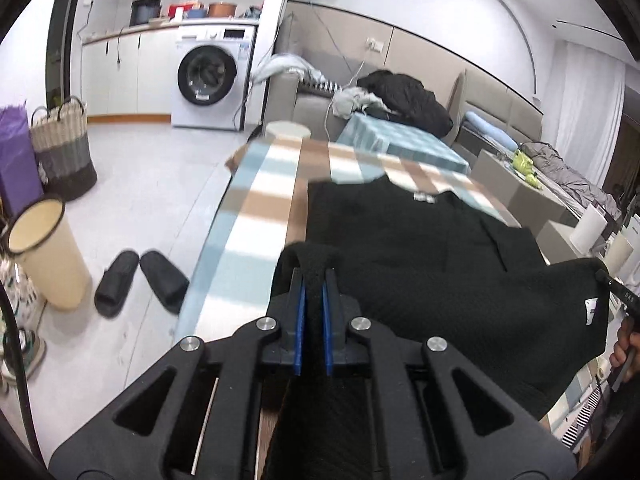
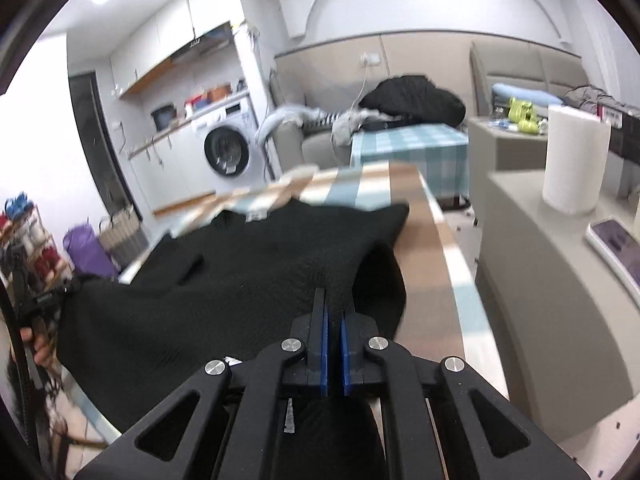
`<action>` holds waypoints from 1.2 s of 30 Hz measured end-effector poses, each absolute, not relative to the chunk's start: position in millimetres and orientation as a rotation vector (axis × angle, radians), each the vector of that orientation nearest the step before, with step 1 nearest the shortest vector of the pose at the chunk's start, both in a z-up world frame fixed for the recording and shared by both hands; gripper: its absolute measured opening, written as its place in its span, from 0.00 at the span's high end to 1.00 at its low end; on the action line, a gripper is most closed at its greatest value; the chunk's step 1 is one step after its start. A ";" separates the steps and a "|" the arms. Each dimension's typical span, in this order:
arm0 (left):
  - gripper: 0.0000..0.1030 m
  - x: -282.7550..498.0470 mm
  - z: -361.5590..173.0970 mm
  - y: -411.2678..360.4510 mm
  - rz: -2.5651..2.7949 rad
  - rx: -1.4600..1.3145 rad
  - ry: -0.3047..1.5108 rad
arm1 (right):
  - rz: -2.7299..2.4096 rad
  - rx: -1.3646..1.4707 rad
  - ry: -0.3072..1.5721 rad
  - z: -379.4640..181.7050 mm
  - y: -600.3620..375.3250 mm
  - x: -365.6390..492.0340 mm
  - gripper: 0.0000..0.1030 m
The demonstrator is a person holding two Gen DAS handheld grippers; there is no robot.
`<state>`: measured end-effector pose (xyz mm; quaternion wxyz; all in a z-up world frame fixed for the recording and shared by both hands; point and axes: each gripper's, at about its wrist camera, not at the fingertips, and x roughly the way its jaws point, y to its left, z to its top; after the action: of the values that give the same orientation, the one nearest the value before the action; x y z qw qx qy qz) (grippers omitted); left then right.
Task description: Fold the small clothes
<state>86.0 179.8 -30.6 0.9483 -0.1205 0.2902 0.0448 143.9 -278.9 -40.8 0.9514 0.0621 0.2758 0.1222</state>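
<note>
We see the left claw [image 1: 314, 280] clamped on a fold of the black knit top [image 1: 420, 248] at lower centre of the left wrist view. In the right wrist view the right claw [image 2: 334, 312] is likewise closed on the garment's hem. The top's far part lies on the brown, blue & white checked tabletop [image 1: 256, 208]; near edge raised. Black slippers [image 1: 140, 280] at lower left, white washing machine [image 1: 214, 84] in the bkgd.

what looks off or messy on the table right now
Nothing is spilled or damaged. The black garment lies unevenly on the checked table: its near edge is raised, pinched by the left gripper and the right gripper. One corner reaches the table's edge.
</note>
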 end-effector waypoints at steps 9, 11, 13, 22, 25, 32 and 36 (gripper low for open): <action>0.95 157.5 -47.8 188.6 0.131 -0.228 0.687 | 0.107 0.178 0.677 -58.7 -265.5 211.5 0.96; 0.95 166.1 -63.5 189.9 0.152 -0.226 0.740 | 0.079 0.175 0.744 -71.9 -268.4 222.0 0.95; 0.95 168.6 -78.5 193.4 0.159 -0.240 0.773 | 0.071 0.188 0.792 -83.1 -274.8 223.4 0.92; 0.94 148.2 -90.5 192.2 0.163 -0.244 0.780 | 0.143 0.191 0.849 -101.3 -292.5 195.0 0.82; 0.87 138.7 -88.6 190.0 0.169 -0.245 0.786 | 0.177 0.259 0.806 -95.2 -299.1 179.6 0.67; 0.41 110.8 -77.1 174.5 0.135 -0.225 0.767 | 0.137 0.241 0.761 -84.3 -300.7 148.7 0.43; 0.31 96.9 -71.7 167.9 0.111 -0.226 0.752 | 0.151 0.230 0.777 -88.9 -297.1 139.1 0.36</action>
<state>96.9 167.9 -71.7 0.9225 -0.1098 0.3660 0.0542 139.1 -297.1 -88.9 0.9163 0.1117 0.3774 0.0735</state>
